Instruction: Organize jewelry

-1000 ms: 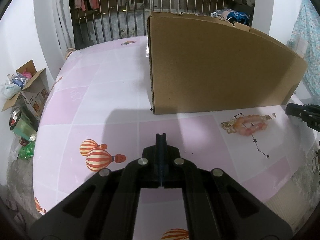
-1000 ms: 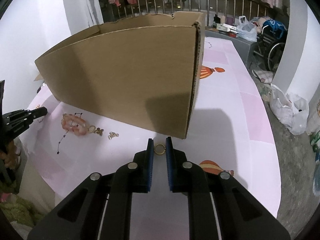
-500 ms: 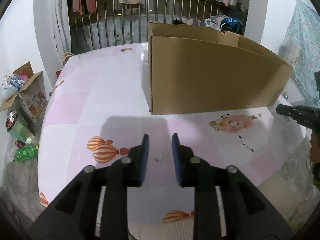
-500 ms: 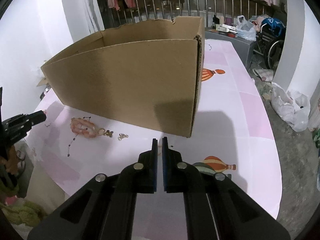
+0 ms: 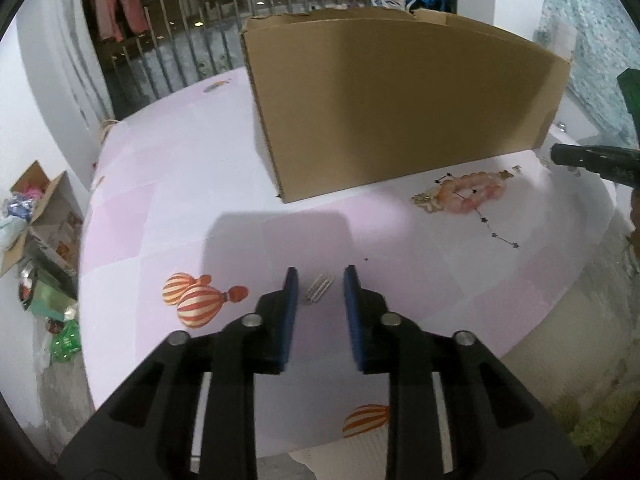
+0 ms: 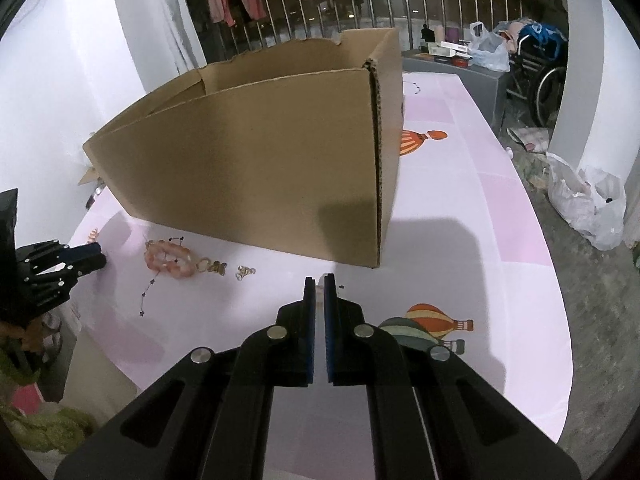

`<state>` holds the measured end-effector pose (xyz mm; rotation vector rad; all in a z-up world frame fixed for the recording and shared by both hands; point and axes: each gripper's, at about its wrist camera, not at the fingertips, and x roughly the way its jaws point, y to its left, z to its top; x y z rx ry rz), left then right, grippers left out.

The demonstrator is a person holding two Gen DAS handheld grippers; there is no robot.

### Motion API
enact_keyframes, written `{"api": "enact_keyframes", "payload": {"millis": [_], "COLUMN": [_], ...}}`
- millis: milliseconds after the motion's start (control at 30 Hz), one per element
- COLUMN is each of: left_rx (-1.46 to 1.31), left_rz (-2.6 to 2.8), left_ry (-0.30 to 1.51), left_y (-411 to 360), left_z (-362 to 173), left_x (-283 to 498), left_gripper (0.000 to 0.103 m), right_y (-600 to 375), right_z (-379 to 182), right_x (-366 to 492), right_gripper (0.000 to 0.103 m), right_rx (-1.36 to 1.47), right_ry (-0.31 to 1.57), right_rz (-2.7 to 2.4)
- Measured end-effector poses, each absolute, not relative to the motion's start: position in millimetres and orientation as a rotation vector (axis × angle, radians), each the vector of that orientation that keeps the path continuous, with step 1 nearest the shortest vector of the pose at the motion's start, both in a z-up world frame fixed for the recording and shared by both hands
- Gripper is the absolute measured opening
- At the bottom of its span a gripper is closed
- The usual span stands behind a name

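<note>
Small silver clip (image 5: 318, 287) lies flat on the tablecloth, right between the left gripper's spread fingers (image 5: 290, 289). Pink bead bracelet (image 5: 472, 192) with gold charms sits flat, well ahead-right of them.

No readable text, label or number shows in either view.

box (image 5: 400, 112) on table (image 5: 160, 216) | bracelet (image 5: 472, 192) before box | clip (image 5: 318, 287) between left jaws
</note>
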<state>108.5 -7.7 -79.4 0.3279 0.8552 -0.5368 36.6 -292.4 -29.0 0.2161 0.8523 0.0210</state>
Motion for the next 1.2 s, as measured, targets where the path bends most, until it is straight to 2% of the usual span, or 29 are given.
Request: {"api": "enact_keyframes", "payload": {"millis": [100,667,733,800,1133,1200], "left_rx": [0.348,0.254,0.242,0.227,0.167,0.161], "left_rz": [-0.569,-0.512,-0.501,-0.491,-0.461,-0.46], "left_ry": [0.871,0.868,0.864,0.858,0.846,0.845], "left_y": [-11.0,-3.6,-2.7,-1.1,3.0,2.5], "left_z": [-78.2,-76.3,-74.6,-71.9,-64.4,-63.9], "left_x": [109.4,112.7,112.0,111.6,114.4,114.0], "left_gripper": [0.006,0.004,0.004,0.004,0.004,0.004], "right_y": [-290.3,-292.5,-291.5,-288.5,-272.6,-268.4], "right_z": [-29.2,-23.5,-26.2,-27.9,-35.0,-35.6], "right_x": [35.0,26.5,29.1,31.7,46.0,45.5], "right_gripper": [0.004,0.006,0.012,0.023,0.023,0.016], "right_rx": [0.222,0.199,0.187,0.168,0.084,0.075], "right_ry": [0.849,0.851,0.864,0.867,0.867,0.863], "right_rz": [0.022,0.005,0.002,-0.001,-0.045,-0.043]}}
